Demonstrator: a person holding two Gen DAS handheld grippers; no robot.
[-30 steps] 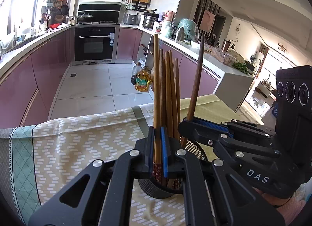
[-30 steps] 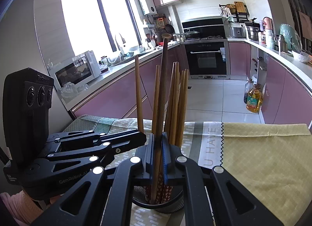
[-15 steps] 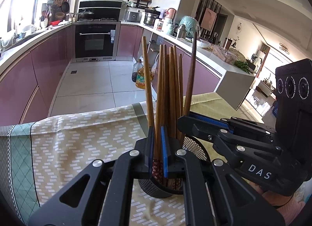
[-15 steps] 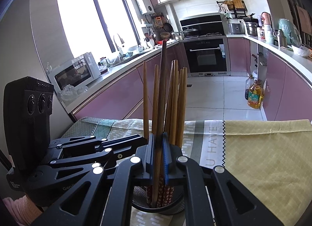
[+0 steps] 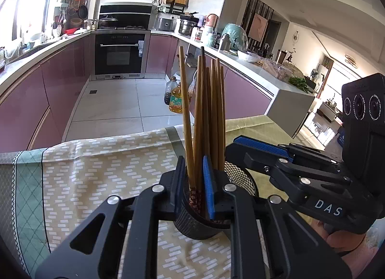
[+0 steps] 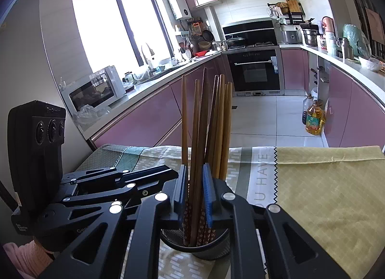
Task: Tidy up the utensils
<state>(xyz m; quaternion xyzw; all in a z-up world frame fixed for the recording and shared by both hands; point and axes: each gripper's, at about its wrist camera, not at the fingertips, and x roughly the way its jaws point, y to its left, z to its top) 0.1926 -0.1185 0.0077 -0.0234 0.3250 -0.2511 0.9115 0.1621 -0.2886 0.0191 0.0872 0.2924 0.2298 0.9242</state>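
Across the lower half of both wrist views lies my worktop (image 5: 79, 170), draped in a patterned cloth (image 6: 324, 182) with a cream brick print, a green diamond border and a yellow panel. At centre frame stands the black mesh holder (image 5: 240, 178), and in it the bundle of wooden chopsticks (image 5: 209, 110), upright and fanned a little at the tips, their floral-printed ends down in the cup. My left tool (image 5: 195, 180) sits at the holder's rim with its jaws opening; two chopsticks stand between the blue pads, and I judge the pads no longer press them. My right tool (image 6: 195, 190) mirrors it from the other side, jaws likewise opening around a few sticks, with daylight showing beside the wood. The step in hand, as I read it, is letting go so the sticks settle into the cup. To do it well I would finish opening both tools evenly, keep them steady until the sticks lean free against the mesh, then draw each tool up and back along its own line so a pad does not snag a stick or tip the light holder. As for writing, the right tool's body at the right of the left view reads "DAS"; the cloth's grey band reads "U HAVE", partly cut off; the left tool's lettering begins "Gen" and is otherwise hidden.
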